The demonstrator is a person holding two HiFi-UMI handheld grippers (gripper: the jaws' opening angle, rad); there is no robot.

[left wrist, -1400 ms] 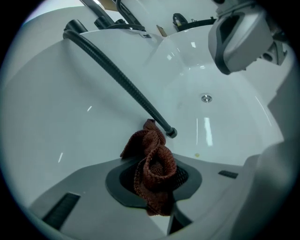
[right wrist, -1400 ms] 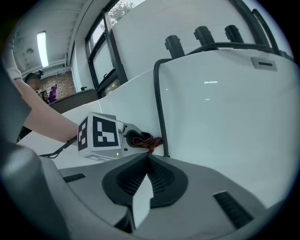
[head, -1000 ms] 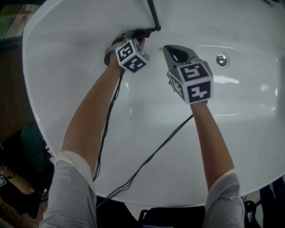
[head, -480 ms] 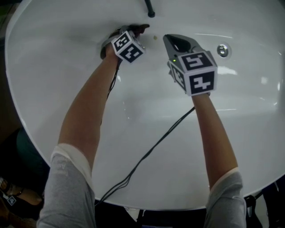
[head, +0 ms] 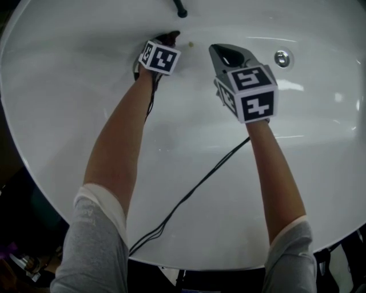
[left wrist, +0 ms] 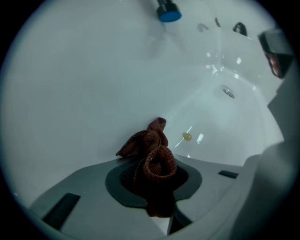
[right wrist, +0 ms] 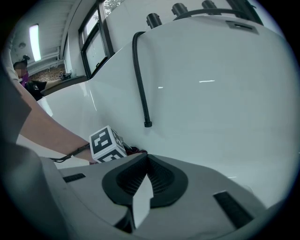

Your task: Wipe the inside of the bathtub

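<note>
Since half a second ago, my left gripper (left wrist: 157, 185) is sitting a little closer to the black hose (head: 179, 8), and its marker cube has turned; the right one has hardly shifted. I'm seeing the left jaws clenched on a dark red knitted rag (left wrist: 151, 154). The rag is crumpled, and it is sticking forward out of the jaws, its long axis running along them, with its free end pointing at the white wall of the bathtub (left wrist: 70, 70) and touching it. From the head view, the rag (head: 170, 38) is lying just below the hose end, slightly to its left. A small yellow speck (left wrist: 187, 136) is sitting on the tub surface just right of the rag, below the hose. My right gripper (right wrist: 145, 180) is hovering further right of the hose, its jaws pressed together with nothing between them. A round metal fitting (head: 281, 58) is showing well to the right of the hose.
</note>
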